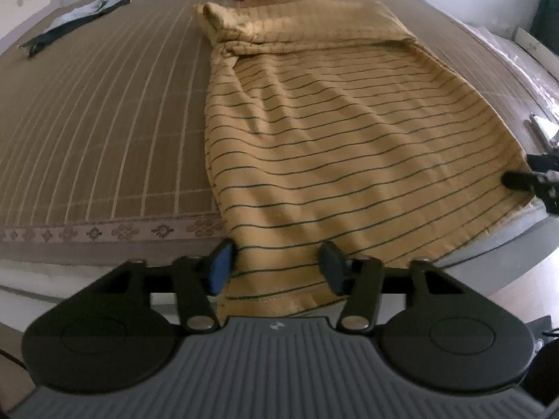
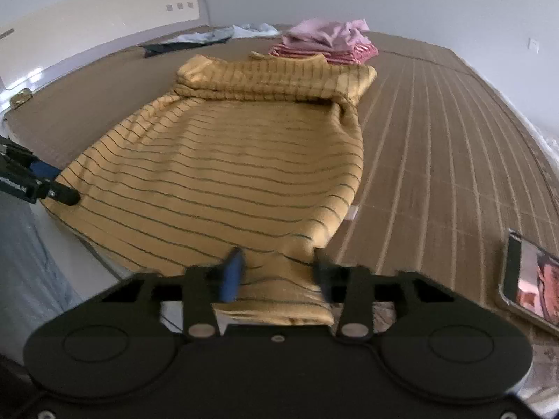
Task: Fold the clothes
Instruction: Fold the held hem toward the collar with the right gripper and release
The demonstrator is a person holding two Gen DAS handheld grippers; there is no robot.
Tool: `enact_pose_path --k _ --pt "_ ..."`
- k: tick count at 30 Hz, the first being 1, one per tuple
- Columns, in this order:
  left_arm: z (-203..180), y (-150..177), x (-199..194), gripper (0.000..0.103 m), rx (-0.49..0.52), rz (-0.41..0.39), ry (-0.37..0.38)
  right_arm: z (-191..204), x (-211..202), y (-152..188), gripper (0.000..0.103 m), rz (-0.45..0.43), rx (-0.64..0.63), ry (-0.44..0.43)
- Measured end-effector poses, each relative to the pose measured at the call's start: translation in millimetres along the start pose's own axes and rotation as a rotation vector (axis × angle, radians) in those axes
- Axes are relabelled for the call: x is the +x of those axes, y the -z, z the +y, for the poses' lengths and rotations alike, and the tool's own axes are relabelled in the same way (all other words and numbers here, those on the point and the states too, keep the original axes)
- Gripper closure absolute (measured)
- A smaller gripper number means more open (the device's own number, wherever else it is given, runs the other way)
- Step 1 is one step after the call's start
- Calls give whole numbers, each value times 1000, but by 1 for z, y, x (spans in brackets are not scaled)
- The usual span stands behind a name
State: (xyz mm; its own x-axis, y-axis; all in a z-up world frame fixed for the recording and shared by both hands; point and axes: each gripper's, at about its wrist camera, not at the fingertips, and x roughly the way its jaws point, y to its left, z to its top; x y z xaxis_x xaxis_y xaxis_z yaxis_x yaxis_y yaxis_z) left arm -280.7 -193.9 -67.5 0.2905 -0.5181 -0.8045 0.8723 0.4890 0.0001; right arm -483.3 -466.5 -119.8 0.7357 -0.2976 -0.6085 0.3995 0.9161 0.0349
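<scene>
Fabric of the mustard striped sweater [image 1: 335, 146] is lying lengthwise on the bed mat [image 1: 104, 122]; left gripper [image 1: 277, 265] and right gripper [image 2: 277, 272], both spread wide, are straddling its near hem corners, seemingly readying a fold.

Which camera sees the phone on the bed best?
The right wrist view. The phone lies on the mat near the right edge, screen lit. The left wrist view does not clearly show it; only a small shiny object sits at its right edge, too unclear to name.
</scene>
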Motion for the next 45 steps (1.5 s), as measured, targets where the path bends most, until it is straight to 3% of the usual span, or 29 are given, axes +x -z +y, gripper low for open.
enact_pose_path --k 2,5,11,20,27,36,38,39,40,43,45 --pt "0 -2 -3 77 -4 -15 17 -2 1 -1 84 -9 31 -17" --pt "6 -8 -10 89 -38 -47 55 -7 -2 -3 89 -24 87 -50" --pt "18 -19 -23 89 -106 -110 130 -38 -20 -14 90 -132 314 -210" --pt "35 -68 -32 90 -150 -220 209 -49 -7 -54 90 -274 395 -330" --pt "55 -117 -10 90 -147 -233 179 -76 25 -85 90 -319 491 -270" --pt "101 -151 48 90 -280 -247 157 -110 81 -102 89 -217 606 -182" --pt "106 -148 49 90 -272 -259 139 -111 83 -103 85 -202 570 -173" --pt "109 -147 50 89 -267 -264 131 -109 81 -103 75 -200 537 -172" --pt "110 -144 49 89 -257 -263 117 -106 77 -103 60 -200 493 -173" --pt "116 -135 46 89 -246 -262 93 -94 65 -104 38 -202 344 -165" --pt "121 -129 41 89 -247 -266 92 -84 62 -105 29 -200 264 -175"
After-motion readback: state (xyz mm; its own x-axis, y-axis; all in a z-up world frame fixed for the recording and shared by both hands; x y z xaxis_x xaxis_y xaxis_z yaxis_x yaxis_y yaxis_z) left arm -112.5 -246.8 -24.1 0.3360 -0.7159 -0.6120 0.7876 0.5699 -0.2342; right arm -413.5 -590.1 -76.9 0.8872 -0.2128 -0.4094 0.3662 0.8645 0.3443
